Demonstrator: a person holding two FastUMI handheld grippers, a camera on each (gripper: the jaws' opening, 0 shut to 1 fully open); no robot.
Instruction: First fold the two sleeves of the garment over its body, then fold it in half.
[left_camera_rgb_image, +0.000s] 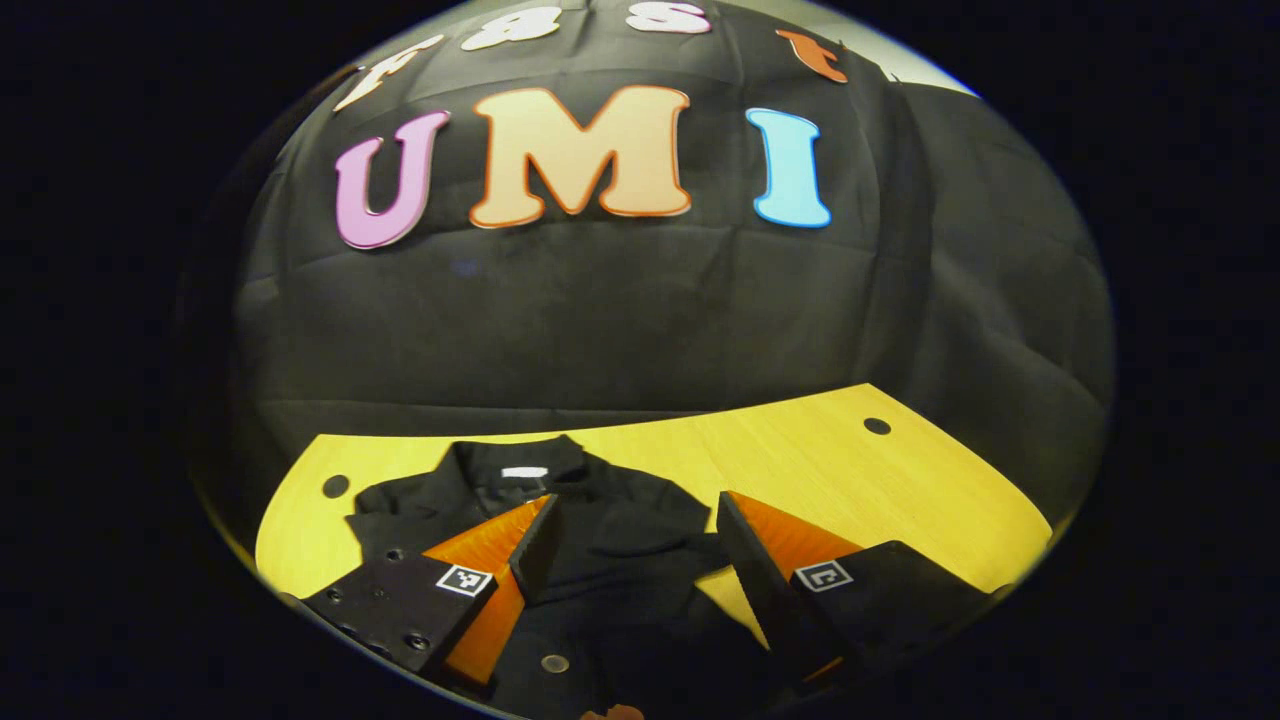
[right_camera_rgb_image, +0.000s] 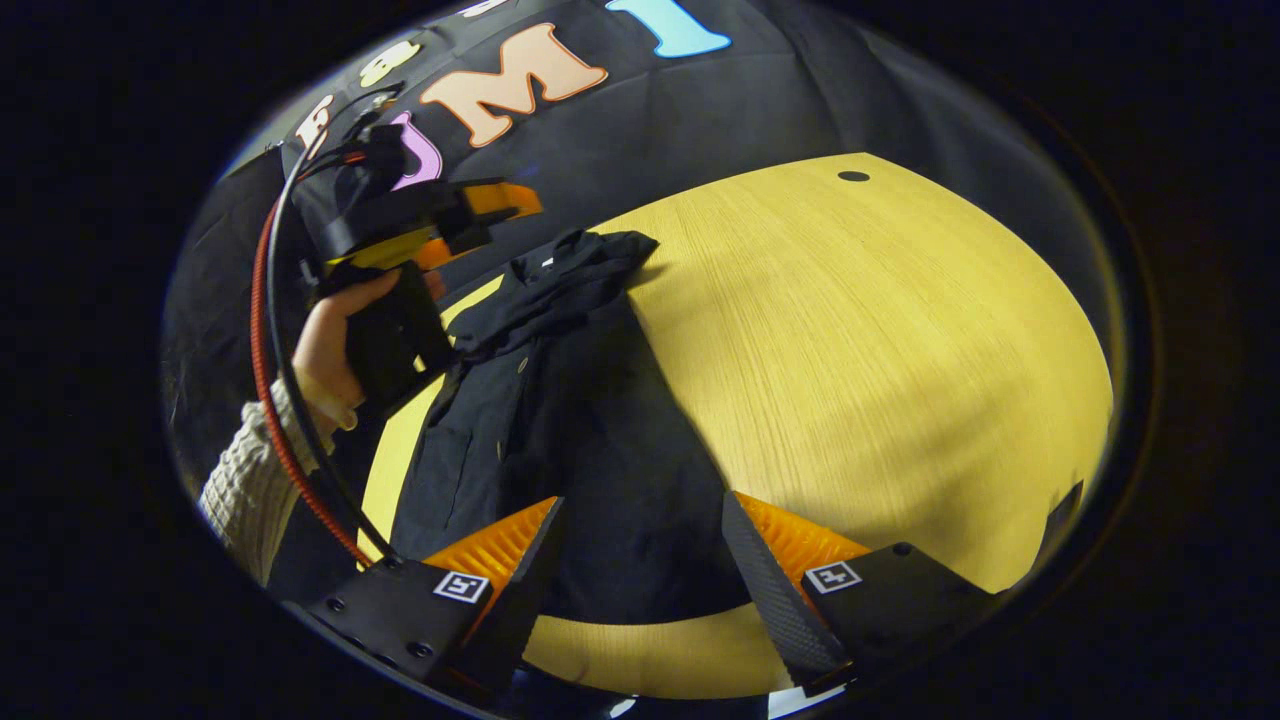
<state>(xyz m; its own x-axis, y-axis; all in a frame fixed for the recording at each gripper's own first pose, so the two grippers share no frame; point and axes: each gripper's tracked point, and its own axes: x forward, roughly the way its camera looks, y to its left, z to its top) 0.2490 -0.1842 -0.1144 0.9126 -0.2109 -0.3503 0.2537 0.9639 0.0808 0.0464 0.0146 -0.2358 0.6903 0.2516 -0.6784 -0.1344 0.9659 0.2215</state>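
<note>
a black garment (left_camera_rgb_image: 610, 520) lies on the yellow tabletop (left_camera_rgb_image: 880, 490), its collar and a small white label toward the booth's far wall. in the left gripper view the left claw (left_camera_rgb_image: 635, 545) hangs just above the garment's upper body, released, with dark cloth showing between its spread fingers and nothing pinched. in the right gripper view the garment (right_camera_rgb_image: 560, 420) runs as a long narrow shape from the claw toward the far wall, bunched at the collar end. the right claw (right_camera_rgb_image: 640, 545) is released too, poised over the near hem, its fingers apart. farther off, a hand (right_camera_rgb_image: 325, 365) in a pale knit sleeve (right_camera_rgb_image: 245, 490) holds the left claw beside the collar, a red cable (right_camera_rgb_image: 265, 370) trailing from it.
</note>
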